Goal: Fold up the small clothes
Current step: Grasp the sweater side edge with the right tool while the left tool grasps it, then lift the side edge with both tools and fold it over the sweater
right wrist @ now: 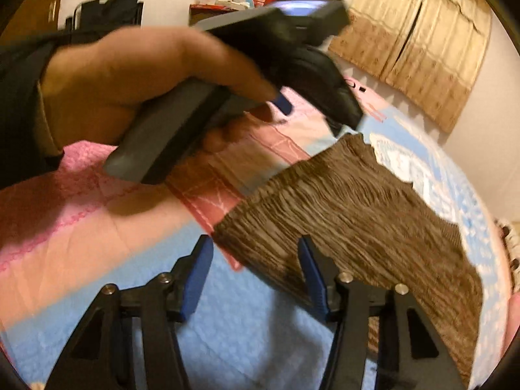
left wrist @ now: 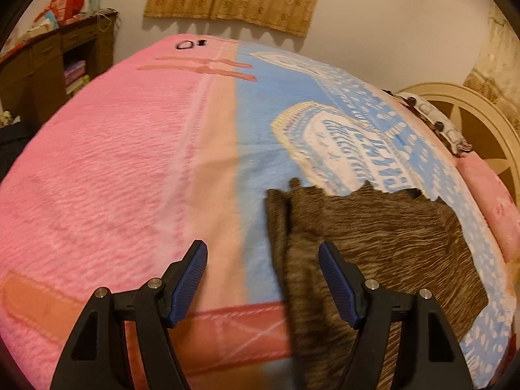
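- The brown ribbed garment (left wrist: 373, 243) lies flat on the bed's pink-and-blue blanket (left wrist: 113, 162), near the blanket's front edge.
- Left tool (left wrist: 262, 279): jaws apart, empty, poised over the garment's left edge.
- Right tool (right wrist: 255, 273): jaws apart, straddling the garment's near corner without clamping it.
- Risk: closing too shallow could pinch only one layer, or catch the blanket too, dragging the fold crooked.
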Demonstrator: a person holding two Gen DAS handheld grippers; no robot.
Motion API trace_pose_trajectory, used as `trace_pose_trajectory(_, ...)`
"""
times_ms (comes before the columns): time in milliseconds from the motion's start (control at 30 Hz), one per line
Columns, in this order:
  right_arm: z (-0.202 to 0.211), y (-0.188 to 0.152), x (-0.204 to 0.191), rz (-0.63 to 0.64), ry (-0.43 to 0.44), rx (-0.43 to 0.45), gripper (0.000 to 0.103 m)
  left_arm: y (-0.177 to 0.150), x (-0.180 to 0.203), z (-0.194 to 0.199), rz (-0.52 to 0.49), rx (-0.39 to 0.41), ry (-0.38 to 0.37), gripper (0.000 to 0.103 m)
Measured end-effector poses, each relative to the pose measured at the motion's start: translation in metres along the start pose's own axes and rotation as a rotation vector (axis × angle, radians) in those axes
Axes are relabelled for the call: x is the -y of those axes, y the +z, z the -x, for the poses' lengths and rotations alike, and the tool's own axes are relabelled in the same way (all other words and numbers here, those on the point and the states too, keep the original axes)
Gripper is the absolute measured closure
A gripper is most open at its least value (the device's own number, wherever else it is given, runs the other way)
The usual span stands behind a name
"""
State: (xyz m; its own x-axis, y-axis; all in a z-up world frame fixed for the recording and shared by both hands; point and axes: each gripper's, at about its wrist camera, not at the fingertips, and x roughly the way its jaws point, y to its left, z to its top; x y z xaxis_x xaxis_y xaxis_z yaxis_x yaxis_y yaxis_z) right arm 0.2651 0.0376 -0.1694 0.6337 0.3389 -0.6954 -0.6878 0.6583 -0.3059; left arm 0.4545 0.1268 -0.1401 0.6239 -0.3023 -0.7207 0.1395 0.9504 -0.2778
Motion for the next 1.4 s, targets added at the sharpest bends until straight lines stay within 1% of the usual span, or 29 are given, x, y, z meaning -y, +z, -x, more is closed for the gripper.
trace_pose_trajectory(67,-0.005,0.002,-0.003,0.005,-0.022,-0.004,0.054,0.004,0.004,-0.008,-0.004,-0.015,-0.025,0.032)
trace_pose_trajectory(100,-0.005,0.002,-0.003,0.006,-0.021,-0.003,0.058,0.007,0.007,-0.013,-0.007,-0.022,-0.039,0.032)
trace_pose_trajectory(133,-0.005,0.002,-0.003,0.009,-0.022,-0.003,0.065,0.009,0.009,-0.018,-0.011,-0.029,-0.049,0.032)
trace_pose_trajectory(167,-0.005,0.001,-0.004,0.01,-0.025,-0.003,0.069,0.011,0.01,-0.022,-0.015,-0.04,-0.051,0.032)
trace_pose_trajectory(200,-0.005,0.0,-0.003,0.005,-0.023,-0.003,0.08,0.013,0.011,-0.028,-0.016,-0.049,-0.045,0.032)
trace_pose_trajectory(233,-0.006,0.0,-0.002,0.002,-0.024,-0.003,0.085,0.014,0.01,-0.031,-0.014,-0.057,-0.046,0.032)
trace_pose_trajectory(300,-0.006,-0.002,0.003,-0.01,-0.02,0.0,0.085,0.016,0.008,-0.041,0.003,-0.08,-0.059,0.032)
trace_pose_trajectory(400,-0.006,-0.002,0.01,-0.025,-0.005,0.002,0.086,0.02,0.004,-0.041,0.017,-0.063,-0.079,0.032)
trace_pose_trajectory(467,-0.007,-0.002,0.01,-0.025,-0.004,0.003,0.086,0.021,0.0,-0.041,0.045,-0.057,-0.112,0.033)
trace_pose_trajectory(500,-0.007,-0.002,0.01,-0.025,-0.004,0.005,0.088,0.022,-0.001,-0.041,0.049,-0.057,-0.128,0.038)
trace_pose_trajectory(567,-0.008,-0.002,0.012,-0.024,-0.002,0.004,0.09,0.022,0.0,-0.046,0.039,-0.092,-0.148,0.077)
trace_pose_trajectory(600,-0.009,-0.002,0.01,-0.024,0.0,0.003,0.091,0.021,0.002,-0.049,0.036,-0.107,-0.167,0.08)
trace_pose_trajectory(667,-0.009,-0.001,0.012,-0.028,0.007,-0.001,0.092,0.022,0.004,-0.047,0.032,-0.102,-0.171,0.088)
trace_pose_trajectory(700,-0.008,-0.001,0.013,-0.033,0.01,-0.002,0.092,0.022,0.003,-0.045,0.042,-0.097,-0.175,0.09)
trace_pose_trajectory(833,-0.004,-0.001,0.018,-0.056,0.024,0.006,0.094,0.027,-0.006,-0.036,0.141,-0.076,-0.239,0.092)
trace_pose_trajectory(967,0.012,-0.001,0.027,-0.083,0.034,0.041,0.095,0.034,0.001,-0.025,0.157,-0.057,-0.258,0.092)
trace_pose_trajectory(1067,0.025,-0.001,0.044,-0.147,0.059,0.062,0.095,0.042,0.008,-0.015,0.19,-0.035,-0.285,0.092)
trace_pose_trajectory(1200,0.045,-0.007,0.068,-0.228,0.067,0.097,0.095,0.056,0.029,-0.004,0.2,-0.012,-0.314,0.093)
trace_pose_trajectory(1400,0.082,-0.033,0.103,-0.337,0.04,0.145,0.095,0.072,0.071,0.003,0.193,0.014,-0.352,0.093)
